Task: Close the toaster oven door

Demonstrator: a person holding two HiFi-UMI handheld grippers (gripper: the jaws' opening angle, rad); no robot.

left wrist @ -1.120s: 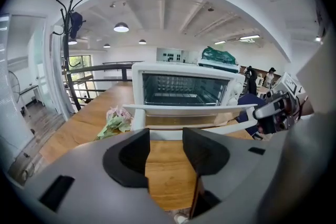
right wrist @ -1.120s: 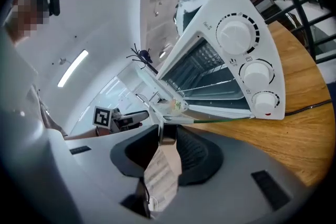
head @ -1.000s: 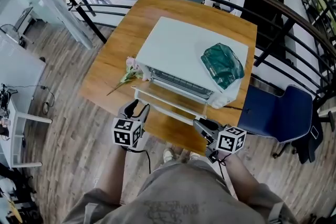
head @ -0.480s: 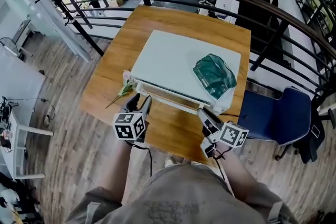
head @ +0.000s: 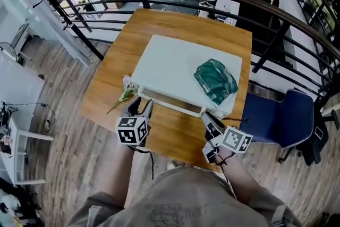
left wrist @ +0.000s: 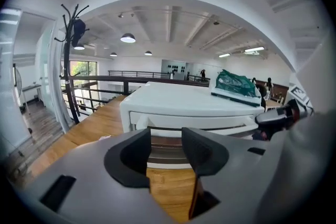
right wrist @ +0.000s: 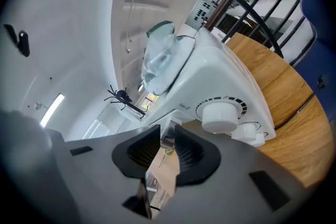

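Note:
A white toaster oven (head: pixel 175 69) stands on the wooden table (head: pixel 164 133), its door (head: pixel 170 102) raised almost flush with the front. My right gripper (head: pixel 206 118) is at the door's right end. In the right gripper view its jaws (right wrist: pixel 167 150) are closing, with the metal end of the door handle (right wrist: pixel 167 140) filling the gap between the pads, just below the white knob (right wrist: pixel 220 113). My left gripper (head: pixel 140 107) hangs open in front of the door's left end. Nothing lies between its jaws (left wrist: pixel 166 147), and the door (left wrist: pixel 184 120) is a short way ahead.
A green bag (head: pixel 215 80) lies on the oven's top at the right. A pink flower (head: pixel 125 94) rests on the table left of the oven. A dark railing (head: pixel 265 2) curves round the far side, and a blue chair (head: pixel 281 114) stands to the right.
The door has swung up from flat open to nearly shut. My right gripper rose and moved forward with its right end. My left gripper moved slightly forward toward the oven.

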